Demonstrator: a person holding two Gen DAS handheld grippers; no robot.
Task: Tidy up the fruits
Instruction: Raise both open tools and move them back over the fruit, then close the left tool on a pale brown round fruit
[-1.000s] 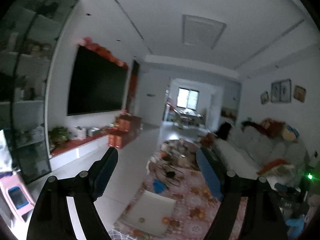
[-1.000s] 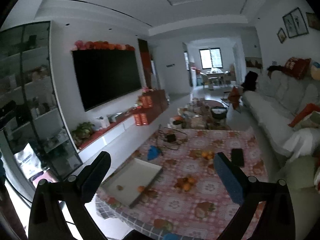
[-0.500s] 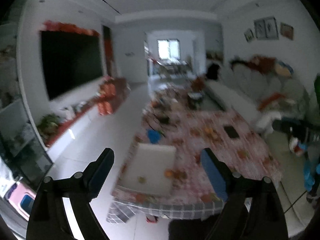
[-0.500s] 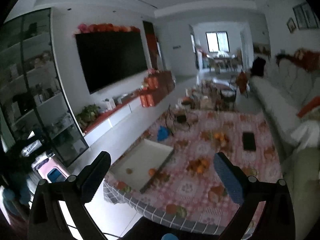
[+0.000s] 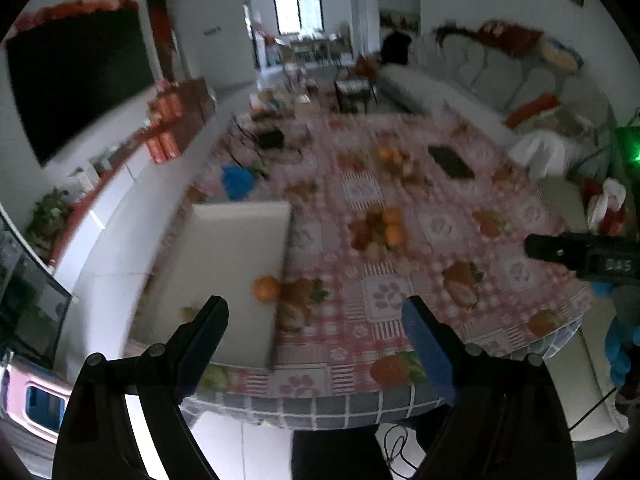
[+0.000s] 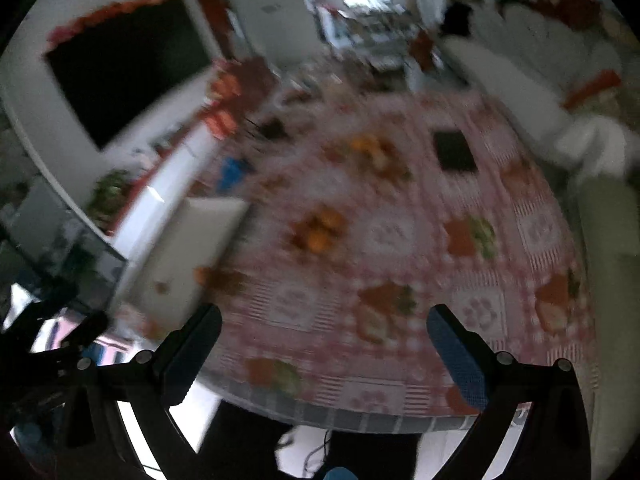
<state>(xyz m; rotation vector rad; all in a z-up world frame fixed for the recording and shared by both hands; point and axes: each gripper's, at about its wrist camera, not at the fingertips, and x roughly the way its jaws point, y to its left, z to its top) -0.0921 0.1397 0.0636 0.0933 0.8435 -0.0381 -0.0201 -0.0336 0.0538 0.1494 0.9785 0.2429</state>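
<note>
Hovering over the table [image 5: 400,208], both claws [image 5: 316,312] [image 6: 324,320] gape wide, holding nothing.

Matt white tray [image 5: 236,256]; patterned tablecloth [image 5: 424,292]

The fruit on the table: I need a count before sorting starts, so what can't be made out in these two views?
- Middle pile of oranges: motion blur in both wrist views merges the fruit with the tablecloth's printed fruit; no count possible.
- Far pile: small and smeared.
- Small fruit in the white tray: the left gripper's finger partly covers it; kind unclear.
- Right wrist view: everything is streaked.
</note>
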